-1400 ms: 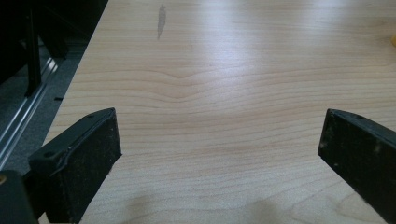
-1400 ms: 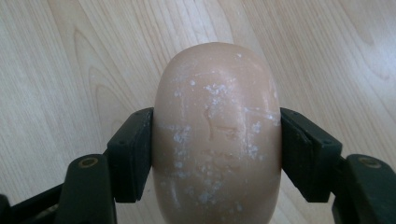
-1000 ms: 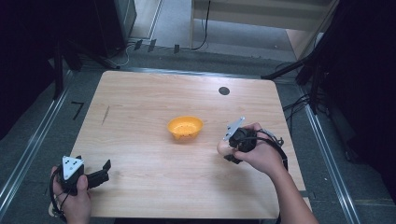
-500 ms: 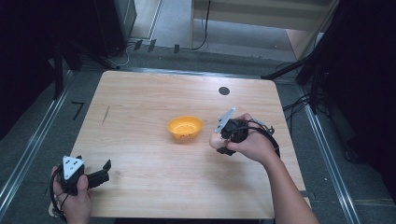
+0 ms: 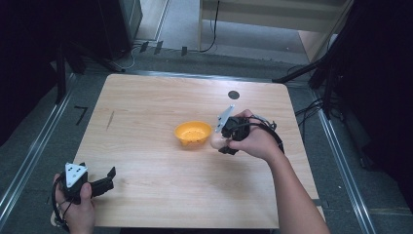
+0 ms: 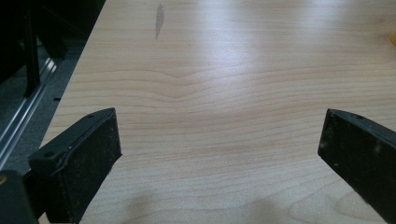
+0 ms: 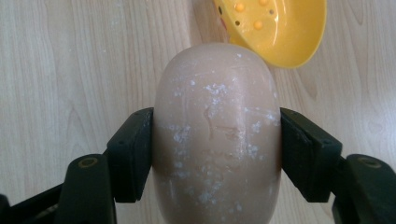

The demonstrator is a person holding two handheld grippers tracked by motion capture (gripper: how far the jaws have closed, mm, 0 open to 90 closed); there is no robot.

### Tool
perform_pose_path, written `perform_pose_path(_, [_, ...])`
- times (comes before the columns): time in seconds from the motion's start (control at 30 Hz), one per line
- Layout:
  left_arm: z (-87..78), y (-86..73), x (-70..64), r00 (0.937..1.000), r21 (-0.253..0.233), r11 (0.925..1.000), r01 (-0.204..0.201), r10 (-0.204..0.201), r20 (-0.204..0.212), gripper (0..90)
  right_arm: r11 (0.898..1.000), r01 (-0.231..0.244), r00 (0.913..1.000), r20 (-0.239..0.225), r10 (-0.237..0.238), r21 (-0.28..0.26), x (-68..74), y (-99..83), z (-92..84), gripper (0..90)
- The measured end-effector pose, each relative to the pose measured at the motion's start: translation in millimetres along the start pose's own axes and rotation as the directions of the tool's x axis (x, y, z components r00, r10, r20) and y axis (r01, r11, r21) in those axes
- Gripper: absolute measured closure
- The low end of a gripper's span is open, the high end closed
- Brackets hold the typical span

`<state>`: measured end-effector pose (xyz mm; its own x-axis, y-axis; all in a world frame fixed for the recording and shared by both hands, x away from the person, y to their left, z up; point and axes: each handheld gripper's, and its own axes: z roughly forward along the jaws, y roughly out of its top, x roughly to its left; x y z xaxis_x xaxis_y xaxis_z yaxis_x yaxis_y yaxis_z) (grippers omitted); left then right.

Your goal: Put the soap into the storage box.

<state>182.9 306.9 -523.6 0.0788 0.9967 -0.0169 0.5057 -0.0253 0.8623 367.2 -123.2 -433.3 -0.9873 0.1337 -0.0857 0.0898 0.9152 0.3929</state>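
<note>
Left gripper [image 5: 108, 177] sits at the near left corner of the table [image 5: 146, 112], held in the left hand [image 5: 78, 204], w/ its 2 jaws wide apart over bare wood and nothing btwn them. Further in, right of centre, the right gripper [image 5: 220, 144], held by the right hand [image 5: 258, 141], has its jaws clamped on both sides of a pale soap [image 7: 215, 135], surface flecked white. The soap is just beside the yellow dish [image 5: 193, 133] w/ holes. Beyond the dish, a black dot [image 5: 234, 94] near the far edge.
</note>
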Motion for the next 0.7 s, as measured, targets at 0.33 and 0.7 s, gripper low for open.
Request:
perform_pose_path(0.33, [-0.6, -0.3, 1.0, 0.9999, -0.007, 0.9999, 0.012, -0.012, 0.006, 0.0, 0.999, 0.038, 0.9992, -0.013, -0.038, -0.024, -13.6, 20.1, 5.5, 33.6])
perform_pose_path(0.7, [-1.1, -0.5, 1.8, 0.9998, -0.011, 0.9998, 0.017, -0.017, 0.014, 0.0, 0.995, 0.098, 0.9949, -0.023, -0.099, -0.015, -25.8, 60.8, 15.8, 33.6])
